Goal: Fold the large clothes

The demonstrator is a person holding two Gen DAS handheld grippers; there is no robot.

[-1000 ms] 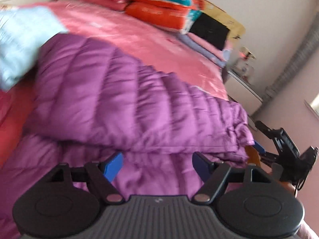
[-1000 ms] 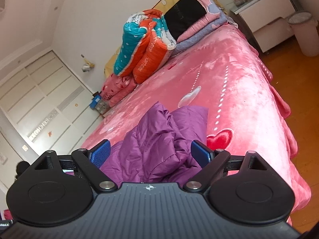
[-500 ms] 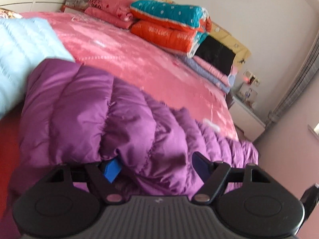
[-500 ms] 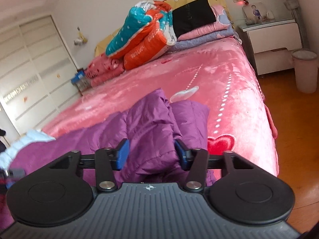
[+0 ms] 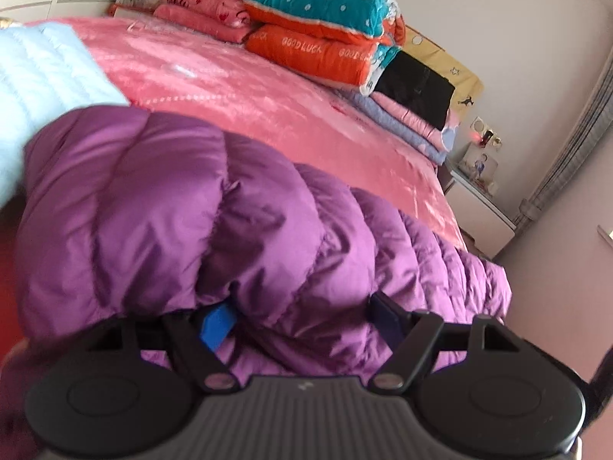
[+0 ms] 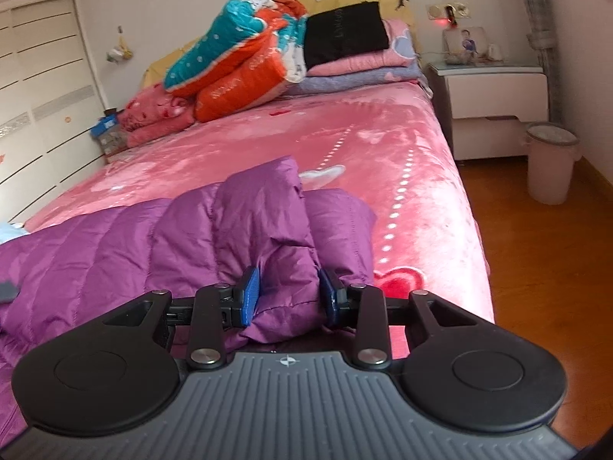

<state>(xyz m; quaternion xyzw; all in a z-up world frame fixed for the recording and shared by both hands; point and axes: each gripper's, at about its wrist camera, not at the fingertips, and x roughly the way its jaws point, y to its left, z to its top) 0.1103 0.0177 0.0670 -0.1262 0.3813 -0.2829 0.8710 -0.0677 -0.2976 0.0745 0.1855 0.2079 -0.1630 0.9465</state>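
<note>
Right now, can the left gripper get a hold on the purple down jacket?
Probably yes. The left gripper stands wide, and a thick fold of the purple down jacket already bulges between its fingers. Nothing blocks it, though the puffy bulk may slip.

Quilted purple jacket (image 5: 237, 207) looks satiny; pink bedspread (image 6: 383, 145) plush, faintly glossy

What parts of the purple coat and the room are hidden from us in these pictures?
- Purple coat, left wrist view: its near edge lies behind the left gripper.
- Same coat, right wrist view: the bunch between the closing right gripper fingers hides whatever lies under it.
- Light blue garment, left wrist view: cut off by the picture's left edge.
- Framed picture on the nightstand, right wrist view: too small to read.
</note>
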